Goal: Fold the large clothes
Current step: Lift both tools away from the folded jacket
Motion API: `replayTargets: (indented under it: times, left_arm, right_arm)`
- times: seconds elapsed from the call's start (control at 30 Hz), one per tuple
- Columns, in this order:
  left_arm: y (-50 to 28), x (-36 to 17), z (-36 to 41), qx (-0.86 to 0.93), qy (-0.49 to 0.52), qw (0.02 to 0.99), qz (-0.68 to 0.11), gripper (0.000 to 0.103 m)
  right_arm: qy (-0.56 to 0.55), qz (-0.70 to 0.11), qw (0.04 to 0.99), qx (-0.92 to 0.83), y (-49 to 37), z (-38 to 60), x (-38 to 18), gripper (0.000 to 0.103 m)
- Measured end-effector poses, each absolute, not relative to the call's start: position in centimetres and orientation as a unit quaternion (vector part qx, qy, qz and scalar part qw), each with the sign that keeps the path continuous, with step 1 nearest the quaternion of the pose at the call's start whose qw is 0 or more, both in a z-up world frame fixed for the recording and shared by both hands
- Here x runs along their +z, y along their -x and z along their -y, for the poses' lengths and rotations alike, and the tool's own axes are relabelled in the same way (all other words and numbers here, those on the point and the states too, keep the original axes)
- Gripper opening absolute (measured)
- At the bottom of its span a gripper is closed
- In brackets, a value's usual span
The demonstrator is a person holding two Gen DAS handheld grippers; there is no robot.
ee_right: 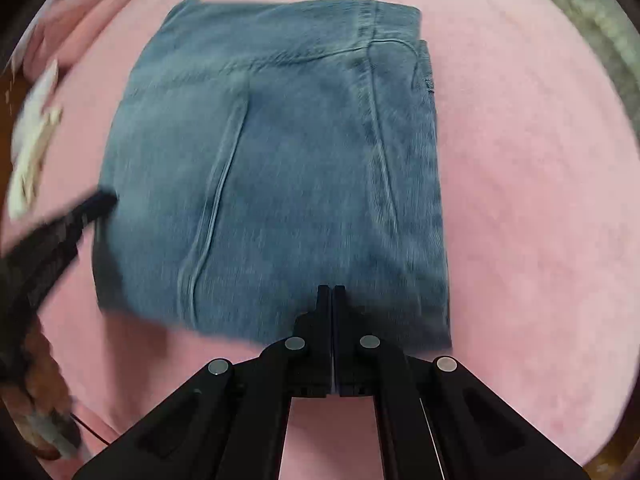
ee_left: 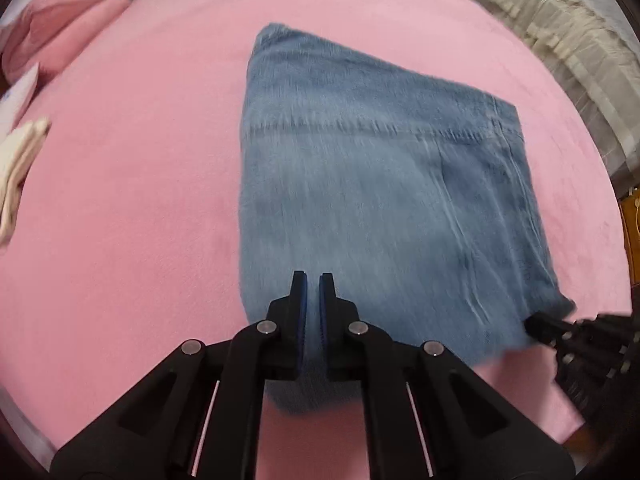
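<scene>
My left gripper (ee_left: 313,280) and right gripper (ee_right: 332,292) are pinching folded jeans (ee_left: 372,184), lying on the pink blanket (ee_left: 140,200).

A pink bed (ee_left: 120,200) holds folded blue jeans (ee_left: 360,180) just ahead of the fingers (ee_left: 298,300), white cloth (ee_left: 20,160) far left.

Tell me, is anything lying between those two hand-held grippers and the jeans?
Nothing visible. The left hand-held gripper and right hand-held gripper are both shut right at the near edge of the folded jeans, with only bare pink blanket around.
</scene>
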State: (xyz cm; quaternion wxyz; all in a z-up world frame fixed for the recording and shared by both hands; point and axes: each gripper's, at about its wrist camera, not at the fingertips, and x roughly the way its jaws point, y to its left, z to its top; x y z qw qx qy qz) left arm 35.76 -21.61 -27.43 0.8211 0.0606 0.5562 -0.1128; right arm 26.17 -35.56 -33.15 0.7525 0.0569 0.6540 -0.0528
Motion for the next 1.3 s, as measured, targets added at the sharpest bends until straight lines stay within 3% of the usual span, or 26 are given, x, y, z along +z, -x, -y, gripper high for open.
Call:
replayTargets:
  times: [0.17, 0.23, 0.3, 0.37, 0.5, 0.53, 0.57, 0.6, 0.63, 0.67, 0.7, 0.73, 0.97, 1.3]
  left_arm:
    - [-30.8, -26.2, 20.0, -0.083, -0.035, 0.812, -0.576, 0.004]
    - [-28.1, -25.6, 18.7, -0.056, -0.024, 0.818, -0.573, 0.004]
    - [-26.1, -24.9, 18.1, -0.047, -0.022, 0.820, -0.571, 0.004]
    - [-24.7, -24.3, 17.2, -0.054, -0.003, 0.818, -0.573, 0.004]
    - [-24.0, -23.5, 17.9, -0.064, -0.026, 0.812, -0.579, 0.004]
    - [-23.9, -23.0, 18.0, -0.056, -0.035, 0.814, -0.577, 0.005]
    - [-24.1, -22.7, 18.2, -0.046, -0.042, 0.815, -0.576, 0.007]
    - [-24.4, -22.5, 18.6, -0.036, -0.050, 0.815, -0.576, 0.017]
    - [-24.4, -22.2, 19.0, -0.032, -0.057, 0.813, -0.579, 0.033]
    - [-24.6, -22.0, 19.3, -0.035, -0.059, 0.811, -0.580, 0.042]
    - [-24.7, -21.5, 19.6, -0.044, -0.059, 0.813, -0.577, 0.052]
    - [-24.5, -20.6, 19.8, -0.056, -0.055, 0.819, -0.568, 0.053]
    - [-24.2, -14.7, 20.7, -0.111, -0.042, 0.844, -0.524, 0.055]
    - [-23.6, -9.5, 20.3, -0.138, -0.016, 0.860, -0.491, 0.057]
  right_arm:
    - [-0.151, -0.633, 0.757, -0.062, -20.6, 35.7, -29.2, 0.004]
    - [-0.164, -0.610, 0.772, -0.067, -17.7, 35.1, -27.6, 0.026]
    - [-0.141, -0.586, 0.794, -0.077, -16.0, 33.2, -26.8, 0.039]
    - [-0.105, -0.575, 0.805, -0.107, -14.1, 32.3, -25.8, 0.039]
    - [-0.146, -0.575, 0.802, -0.072, -13.1, 32.0, -24.2, 0.039]
    - [-0.151, -0.571, 0.804, -0.064, -13.1, 31.7, -23.7, 0.044]
    - [-0.145, -0.570, 0.806, -0.064, -13.4, 31.3, -23.3, 0.048]
    - [-0.136, -0.569, 0.808, -0.068, -13.5, 31.0, -22.9, 0.060]
    - [-0.125, -0.569, 0.809, -0.073, -13.6, 30.8, -22.3, 0.070]
    - [-0.114, -0.571, 0.810, -0.077, -13.7, 30.7, -21.7, 0.072]
    - [-0.108, -0.573, 0.809, -0.080, -13.9, 30.7, -21.1, 0.073]
    - [-0.104, -0.576, 0.806, -0.083, -14.1, 30.7, -20.6, 0.073]
    - [-0.059, -0.564, 0.818, -0.102, -15.6, 31.2, -17.1, 0.077]
    - [-0.086, -0.538, 0.831, -0.114, -15.5, 32.8, -12.8, 0.077]
